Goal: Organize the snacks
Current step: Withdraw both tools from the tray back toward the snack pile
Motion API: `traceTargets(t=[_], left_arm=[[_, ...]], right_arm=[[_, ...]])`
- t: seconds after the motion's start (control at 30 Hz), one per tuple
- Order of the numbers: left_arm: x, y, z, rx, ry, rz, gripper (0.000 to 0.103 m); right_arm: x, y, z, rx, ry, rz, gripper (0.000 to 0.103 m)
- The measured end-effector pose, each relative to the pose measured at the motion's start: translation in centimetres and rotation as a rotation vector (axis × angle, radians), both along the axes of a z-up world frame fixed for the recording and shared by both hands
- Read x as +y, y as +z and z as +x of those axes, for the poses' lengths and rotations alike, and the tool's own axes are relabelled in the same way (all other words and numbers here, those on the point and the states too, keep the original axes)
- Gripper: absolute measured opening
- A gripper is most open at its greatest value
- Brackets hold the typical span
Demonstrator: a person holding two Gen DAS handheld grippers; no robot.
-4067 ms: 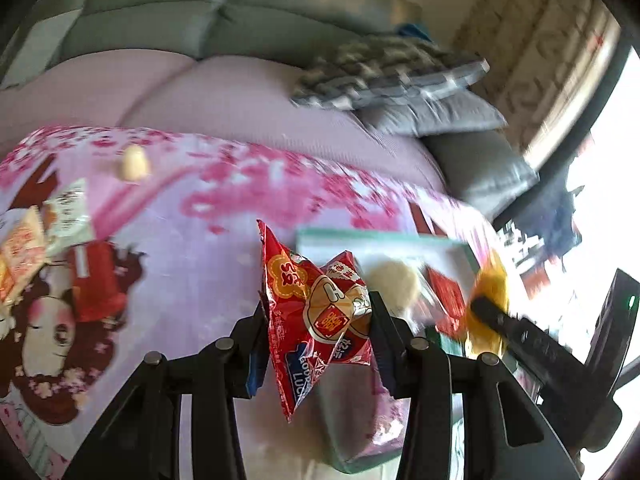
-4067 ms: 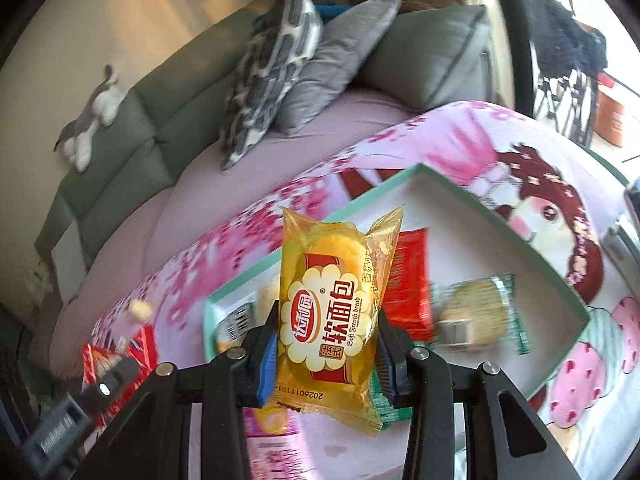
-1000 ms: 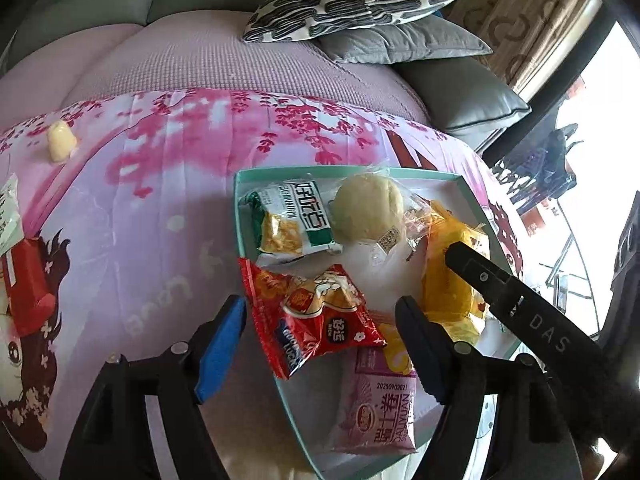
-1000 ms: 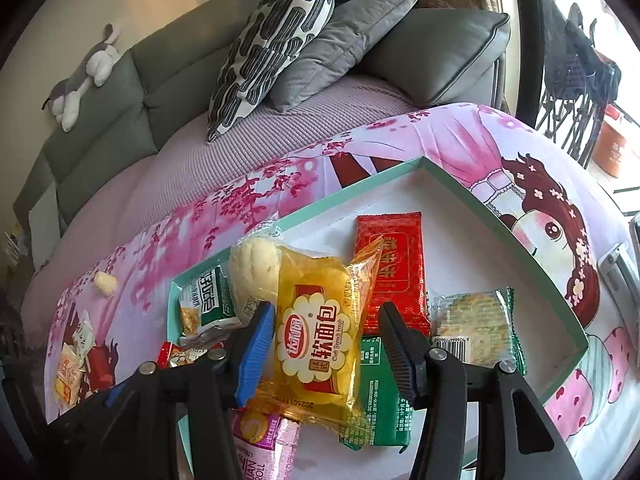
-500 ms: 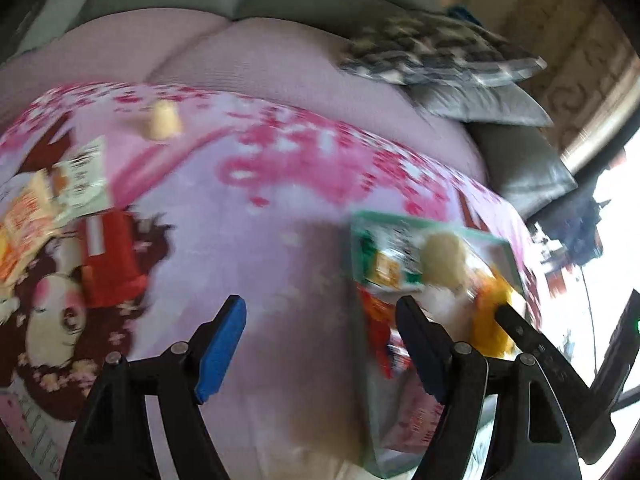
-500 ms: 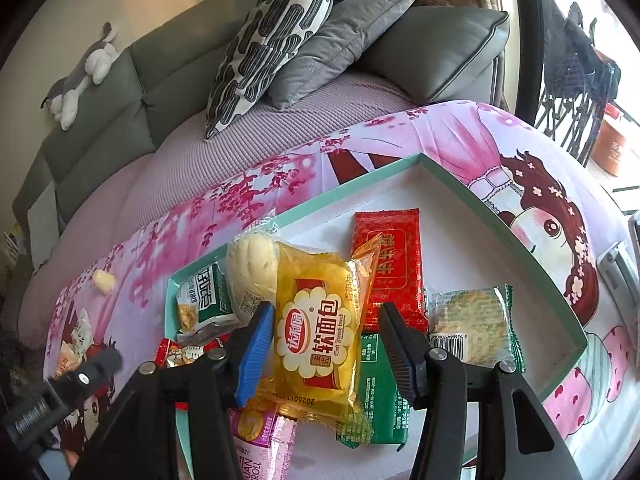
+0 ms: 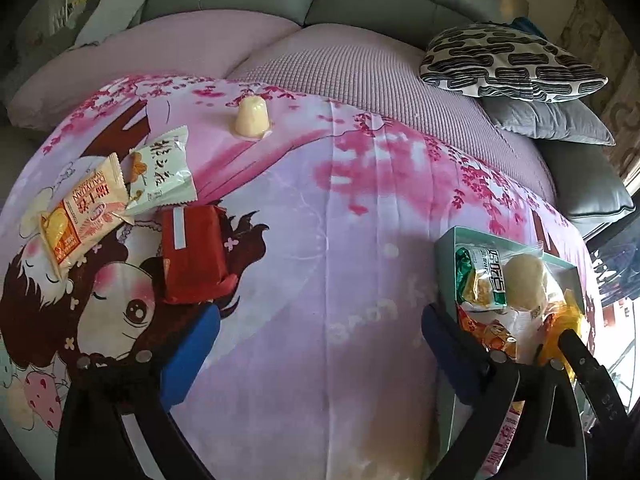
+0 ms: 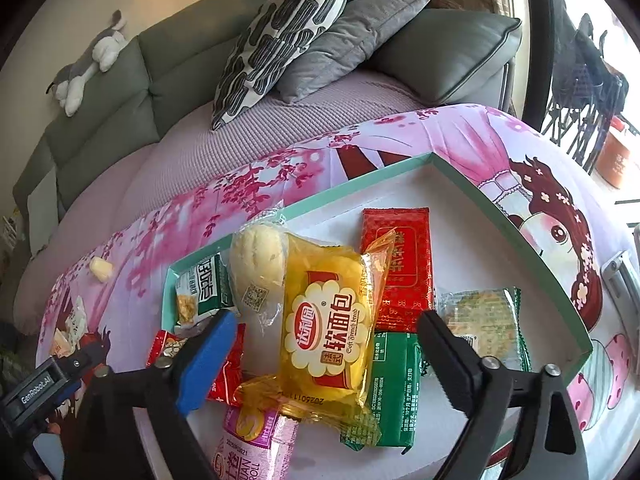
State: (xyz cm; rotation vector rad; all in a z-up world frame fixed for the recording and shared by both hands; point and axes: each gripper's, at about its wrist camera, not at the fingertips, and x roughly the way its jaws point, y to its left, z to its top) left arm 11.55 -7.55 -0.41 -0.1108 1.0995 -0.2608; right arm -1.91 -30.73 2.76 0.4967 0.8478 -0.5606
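Above tray [image 8: 496, 208], right gripper [image 8: 324, 344] splayed

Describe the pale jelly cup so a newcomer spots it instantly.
Start at the pink cartoon blanket over the sofa. Near its far edge, beyond three loose snack packets, stands the jelly cup, alone. It is the only unwrapped-looking, creamy, dome-shaped item; the neighbours are flat printed packets.

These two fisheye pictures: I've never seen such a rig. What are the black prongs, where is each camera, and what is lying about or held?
A person holds one hand-held claw in each hand; each carries a camera looking along its fingers. The left claw is open and empty over the pink cloth, where a red packet, two pale packets and a jelly cup lie loose. The right claw is open over the teal tray, with the yellow bread packet lying between its fingers among other snacks. Neither claw holds anything.
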Motion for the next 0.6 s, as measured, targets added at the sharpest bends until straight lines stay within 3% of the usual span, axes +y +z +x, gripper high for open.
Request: traceTargets(t=[0.13,0.6], left_arm=[[-0.12,0.1,0.05,-0.013,0.002,0.013,0.102],[-0.11,-0.11,0.05,-0.008,-0.004,0.038,0.103]], right_arm=[[0.08,-0.01,0.02,-0.001,0.007,-0.005,0.102],[0.14,-0.09,0.12,0.0,0.014,-0.015,0.103]])
